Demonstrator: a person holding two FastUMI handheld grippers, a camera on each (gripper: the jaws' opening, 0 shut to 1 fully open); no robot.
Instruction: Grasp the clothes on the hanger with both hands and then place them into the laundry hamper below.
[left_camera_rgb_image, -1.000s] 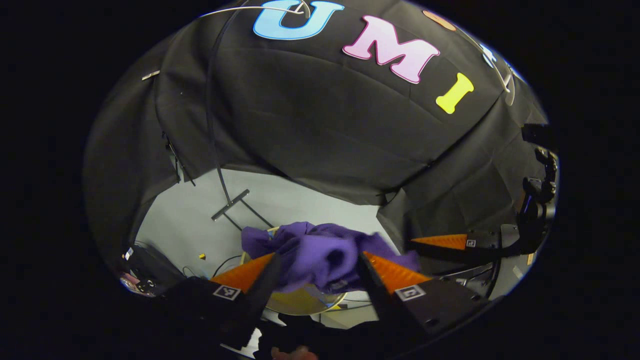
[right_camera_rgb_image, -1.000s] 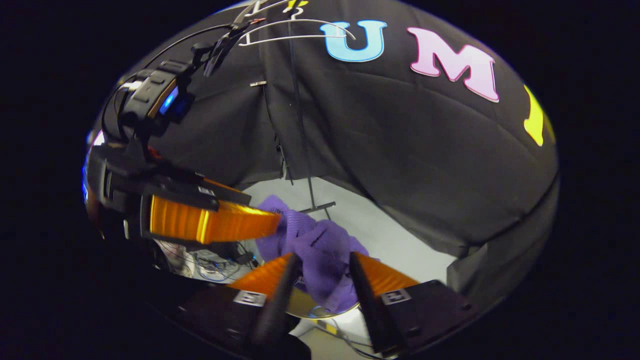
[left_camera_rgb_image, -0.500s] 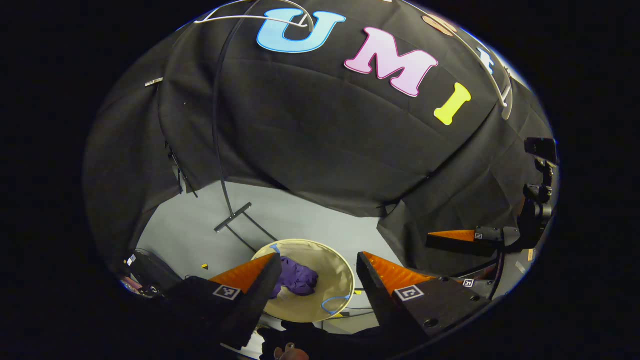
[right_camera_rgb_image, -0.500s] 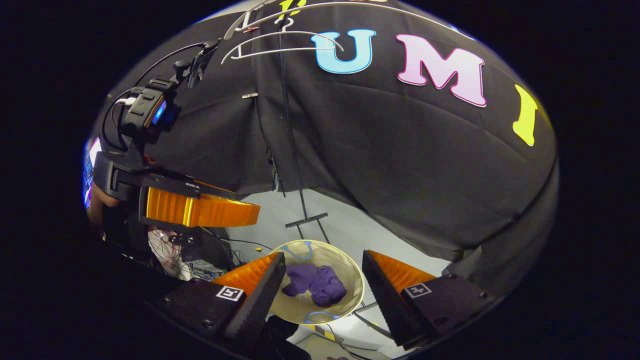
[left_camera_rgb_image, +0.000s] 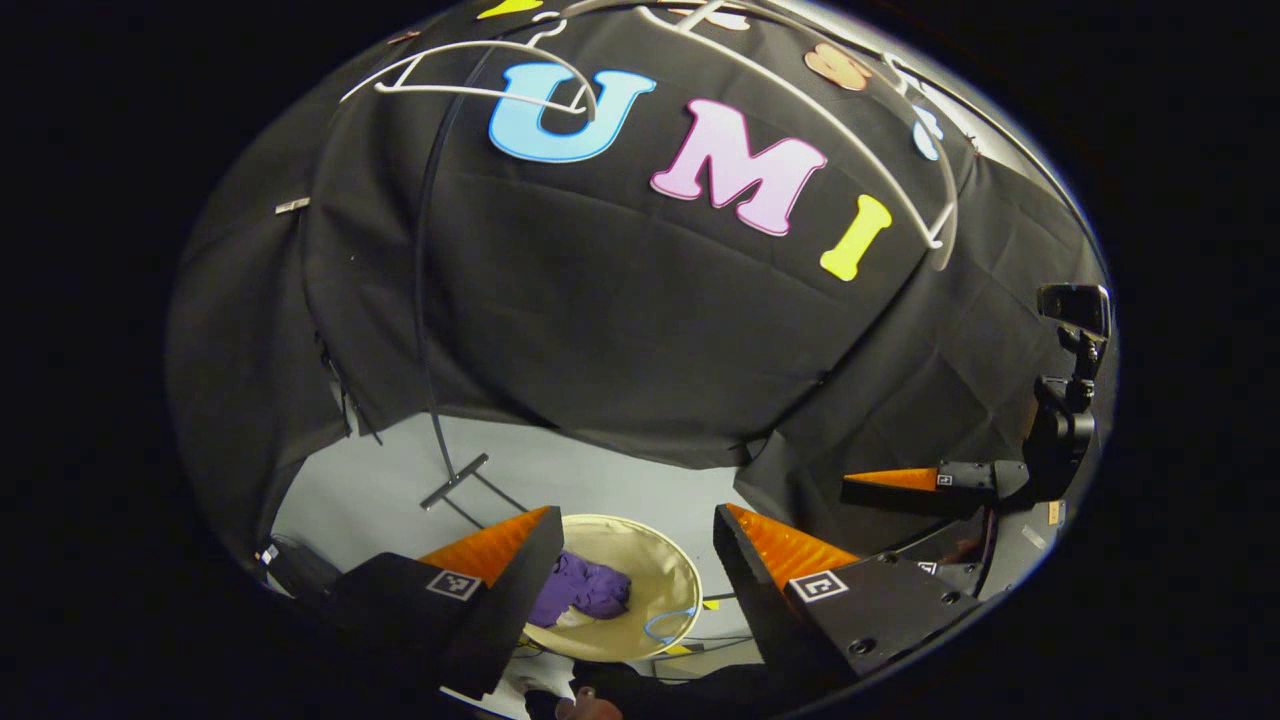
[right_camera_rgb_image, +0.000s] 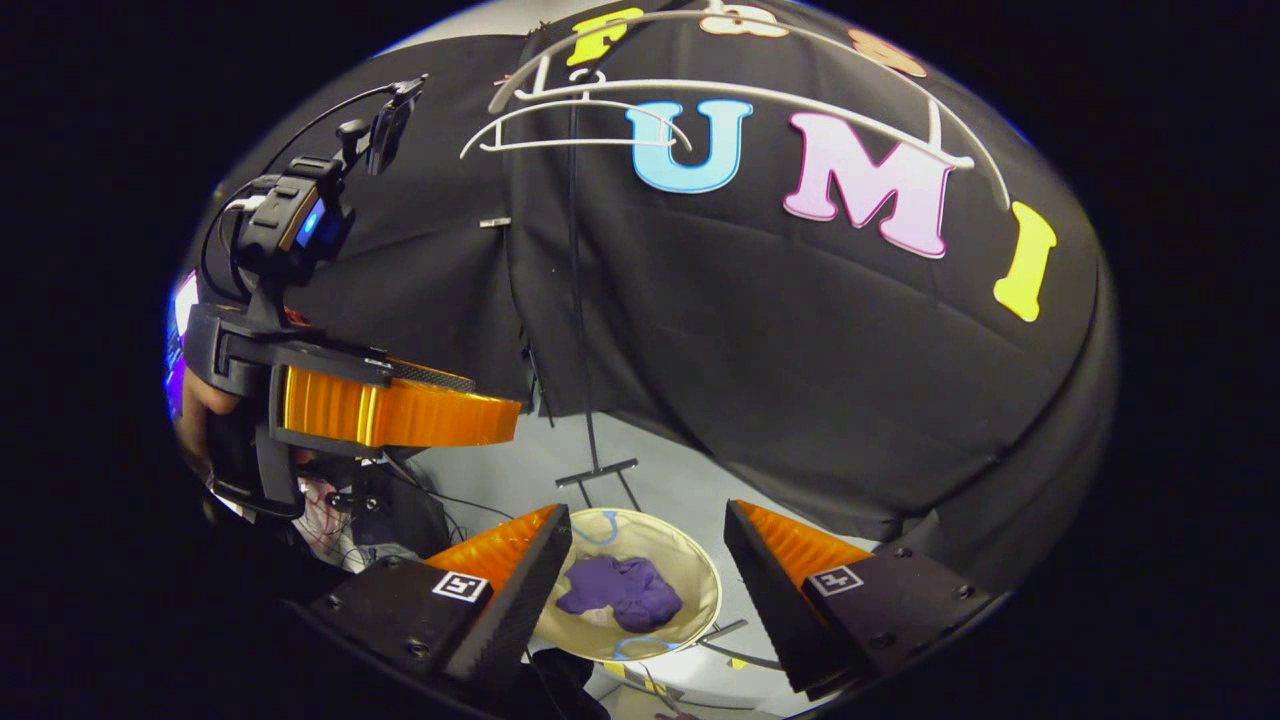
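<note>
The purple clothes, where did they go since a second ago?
Both grippers let go: the purple clothes dropped from between their fingers into the laundry hamper below. The left gripper and right gripper opened wide and rose. The white hanger and hamper stayed put.

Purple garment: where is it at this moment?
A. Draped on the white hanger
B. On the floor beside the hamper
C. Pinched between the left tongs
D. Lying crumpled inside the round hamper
D. The purple garment lies bunched inside the hamper, below the open right tongs; the left tongs are open too, with nothing between their fingers.
</note>
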